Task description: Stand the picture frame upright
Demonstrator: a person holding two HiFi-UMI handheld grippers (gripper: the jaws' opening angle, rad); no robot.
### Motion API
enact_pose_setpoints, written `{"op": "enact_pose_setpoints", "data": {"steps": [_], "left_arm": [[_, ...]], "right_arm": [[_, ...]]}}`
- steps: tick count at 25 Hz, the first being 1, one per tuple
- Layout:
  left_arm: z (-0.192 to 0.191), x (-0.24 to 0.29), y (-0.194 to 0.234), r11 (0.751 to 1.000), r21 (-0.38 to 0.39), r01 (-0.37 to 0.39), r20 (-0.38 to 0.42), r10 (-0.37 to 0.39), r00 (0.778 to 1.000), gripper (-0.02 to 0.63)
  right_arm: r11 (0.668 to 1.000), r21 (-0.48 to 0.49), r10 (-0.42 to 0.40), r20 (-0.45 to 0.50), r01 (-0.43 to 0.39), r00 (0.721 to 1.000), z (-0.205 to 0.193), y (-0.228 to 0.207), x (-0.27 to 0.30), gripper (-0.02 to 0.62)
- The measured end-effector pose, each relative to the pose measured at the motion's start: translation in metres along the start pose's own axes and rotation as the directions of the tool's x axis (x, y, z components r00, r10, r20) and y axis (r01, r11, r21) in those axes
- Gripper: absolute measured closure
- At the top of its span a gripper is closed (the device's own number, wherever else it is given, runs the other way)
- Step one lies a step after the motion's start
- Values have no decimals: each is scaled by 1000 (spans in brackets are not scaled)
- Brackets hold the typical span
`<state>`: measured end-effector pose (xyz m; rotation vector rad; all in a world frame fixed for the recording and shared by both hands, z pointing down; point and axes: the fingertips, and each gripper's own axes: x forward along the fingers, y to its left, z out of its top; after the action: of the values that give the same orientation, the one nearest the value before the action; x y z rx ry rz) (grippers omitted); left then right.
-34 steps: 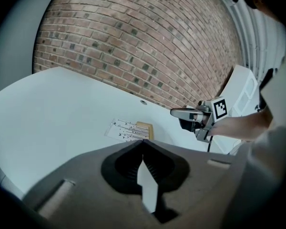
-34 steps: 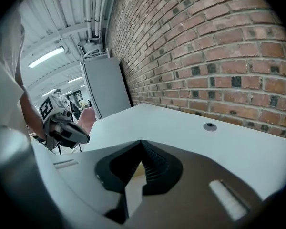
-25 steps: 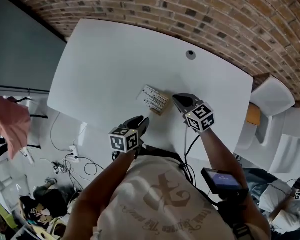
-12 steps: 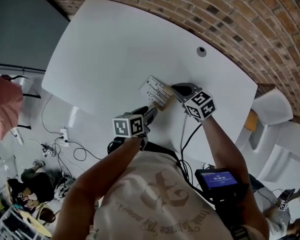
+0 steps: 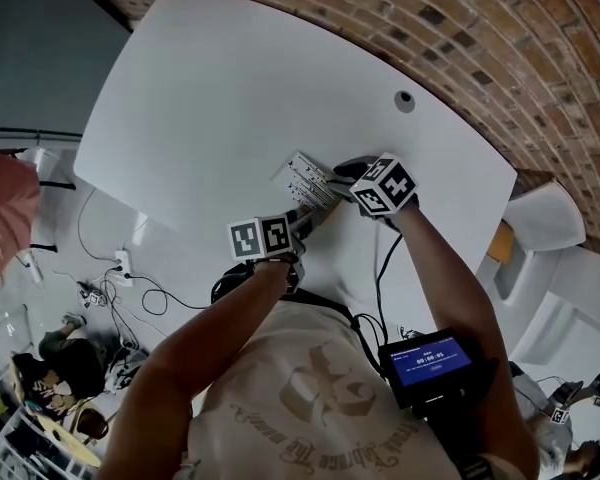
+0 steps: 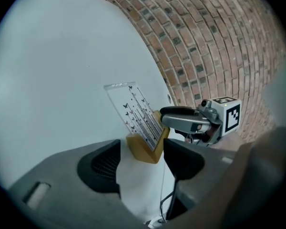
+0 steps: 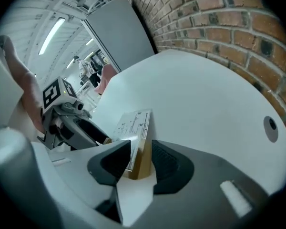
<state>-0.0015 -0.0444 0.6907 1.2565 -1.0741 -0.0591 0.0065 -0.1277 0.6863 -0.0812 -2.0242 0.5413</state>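
Picture frame point(image 5: 308, 180) occupies opening left tongs point(image 6: 142, 151), right tongs point(image 7: 140, 151).

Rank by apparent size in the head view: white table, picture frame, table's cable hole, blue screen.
1. white table
2. blue screen, nearest the camera, so its lead over the frame is unsure
3. picture frame, partly covered
4. cable hole

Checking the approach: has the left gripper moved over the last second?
Yes. The left gripper has advanced further onto the table, toward the cable hole; its opening tongs now have the base of the picture frame between them.
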Motion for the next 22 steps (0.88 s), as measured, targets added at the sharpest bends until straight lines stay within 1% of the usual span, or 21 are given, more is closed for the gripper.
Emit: {"op": "enact_pose_setpoints", "data": {"steps": [2, 4, 8, 11, 12, 14, 15, 19, 22], "left_arm": [[2, 4, 1, 1000, -28, -4, 5, 4, 1000, 316], [4, 7, 0, 998, -61, -5, 6, 5, 1000, 318], [5, 13, -3, 993, -113, -21, -8, 20, 1000, 319], [6, 16, -1, 991, -128, -46, -22, 44, 999, 348], [5, 16, 1, 990, -128, -54, -30, 51, 998, 365], [4, 15, 5, 990, -121, -73, -46, 68, 997, 424], [3, 15, 7, 990, -118, -81, -50, 76, 996, 436], [2, 15, 7, 989, -109, -99, -56, 93, 994, 437], [0, 16, 6, 991, -79, -107, -75, 101, 992, 436]], "right_arm": [[1000, 8, 7, -56, -6, 998, -7, -2, 6, 443], [1000, 23, 18, -78, -16, 997, -9, -3, 9, 443], [996, 79, 58, -75, -52, 995, -8, -2, 11, 458], [992, 107, 71, -70, -63, 995, -7, -3, 11, 478], [992, 112, 68, -73, -60, 995, -7, -3, 11, 482], [991, 121, 61, -80, -51, 995, -7, -4, 11, 482], [991, 125, 58, -83, -48, 995, -7, -3, 11, 482], [994, 106, 31, -94, -21, 995, -7, -1, 11, 492], [995, 96, 4, -71, 3, 997, -7, 1, 8, 508]]}}
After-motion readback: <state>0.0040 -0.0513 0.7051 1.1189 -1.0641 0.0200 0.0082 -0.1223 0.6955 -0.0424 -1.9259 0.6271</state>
